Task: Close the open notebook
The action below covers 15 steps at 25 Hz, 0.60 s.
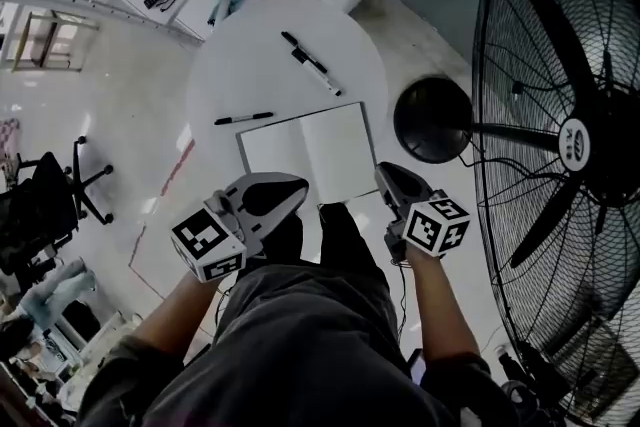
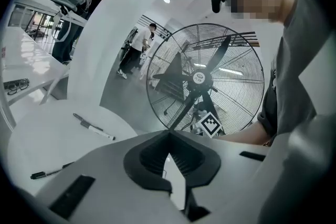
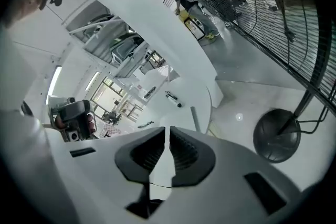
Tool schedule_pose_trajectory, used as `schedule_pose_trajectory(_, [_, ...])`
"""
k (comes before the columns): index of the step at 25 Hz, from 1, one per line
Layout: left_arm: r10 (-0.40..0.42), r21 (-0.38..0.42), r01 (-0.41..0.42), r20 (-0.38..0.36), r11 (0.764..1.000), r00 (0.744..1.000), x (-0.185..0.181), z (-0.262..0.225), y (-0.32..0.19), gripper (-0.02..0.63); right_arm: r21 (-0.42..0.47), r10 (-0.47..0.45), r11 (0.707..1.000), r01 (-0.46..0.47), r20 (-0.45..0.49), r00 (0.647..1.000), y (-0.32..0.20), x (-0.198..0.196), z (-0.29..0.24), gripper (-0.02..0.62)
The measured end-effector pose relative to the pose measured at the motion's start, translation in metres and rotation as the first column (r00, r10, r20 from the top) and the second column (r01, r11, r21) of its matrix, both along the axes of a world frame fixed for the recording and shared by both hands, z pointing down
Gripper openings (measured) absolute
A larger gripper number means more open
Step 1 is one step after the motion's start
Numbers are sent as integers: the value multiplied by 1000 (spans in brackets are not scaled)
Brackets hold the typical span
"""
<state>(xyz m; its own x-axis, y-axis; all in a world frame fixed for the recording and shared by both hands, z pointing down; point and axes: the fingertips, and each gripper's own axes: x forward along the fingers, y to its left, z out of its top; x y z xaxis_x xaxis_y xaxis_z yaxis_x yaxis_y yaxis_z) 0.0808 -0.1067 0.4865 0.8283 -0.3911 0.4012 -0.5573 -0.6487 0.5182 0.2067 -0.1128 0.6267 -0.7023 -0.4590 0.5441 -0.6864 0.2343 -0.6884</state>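
- In the head view, the notebook [image 1: 308,153] was seen lying open and flat on the round white table [image 1: 250,65]. Both white pages were facing up, near the table's closest edge.
- The left gripper [image 1: 290,193] and the right gripper [image 1: 392,180] were held by the notebook's near edge, one at each side. No touch on the pages could be made out.
- A black pen [image 1: 243,118] was laid just beside the left page, and two markers [image 1: 310,65] were farther back.
- In the left gripper view, the jaw tips were pressed together, with nothing pinched.
- In the right gripper view, the jaws were squeezed together too, and nothing was held.
- The job was judged as not begun, since no page had been lifted. One side was left to be tipped up and folded over the other.
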Motion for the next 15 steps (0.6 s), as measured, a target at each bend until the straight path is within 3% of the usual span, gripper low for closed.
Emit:
schedule_pose_trajectory(5, [10,-32,-10,7,999,1000,12,12,7,14,-55,12,998,-12,4,1000,5,14,29,28])
schedule_pose_trajectory(15, [9,-83,-7,23,997,1000,18,36,18,14,-180,-2,984,6,23,1000,39,21,93,152])
